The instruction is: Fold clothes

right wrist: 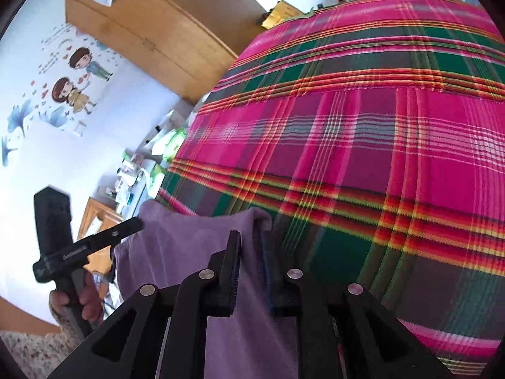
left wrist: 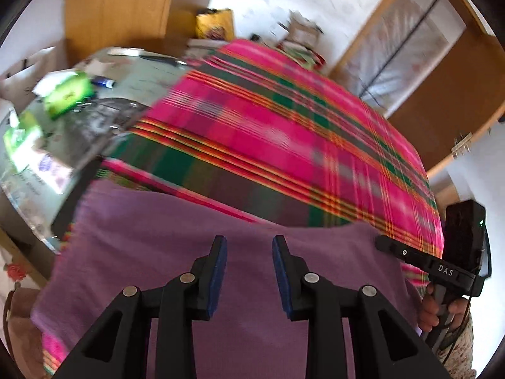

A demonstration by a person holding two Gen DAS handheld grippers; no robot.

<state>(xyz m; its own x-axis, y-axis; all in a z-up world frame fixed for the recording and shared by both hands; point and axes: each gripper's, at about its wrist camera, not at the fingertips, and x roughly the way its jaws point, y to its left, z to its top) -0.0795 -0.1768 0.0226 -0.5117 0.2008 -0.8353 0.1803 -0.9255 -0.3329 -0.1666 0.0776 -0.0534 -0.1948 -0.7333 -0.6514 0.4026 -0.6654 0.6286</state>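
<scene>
**Right letting go, left hovering open**

Your right hand-held gripper [right wrist: 249, 268] has purple garment [right wrist: 195, 252] cloth between its jaws, but whether the pads grip it can't be told. Your left hand-held gripper [left wrist: 249, 271] is open and empty above the garment, likely lining up the next fold. Garment lies near you on the plaid cover [right wrist: 363, 132]; cluttered worktop [left wrist: 79, 101] to its left.

Left tongs [left wrist: 249, 271] are pointing steeply downward, jaws standing apart with nothing between the pads. Right tongs [right wrist: 251, 268] are angling down, jaws narrowly parted. A hand [left wrist: 437, 311] is gripping each handle.
</scene>
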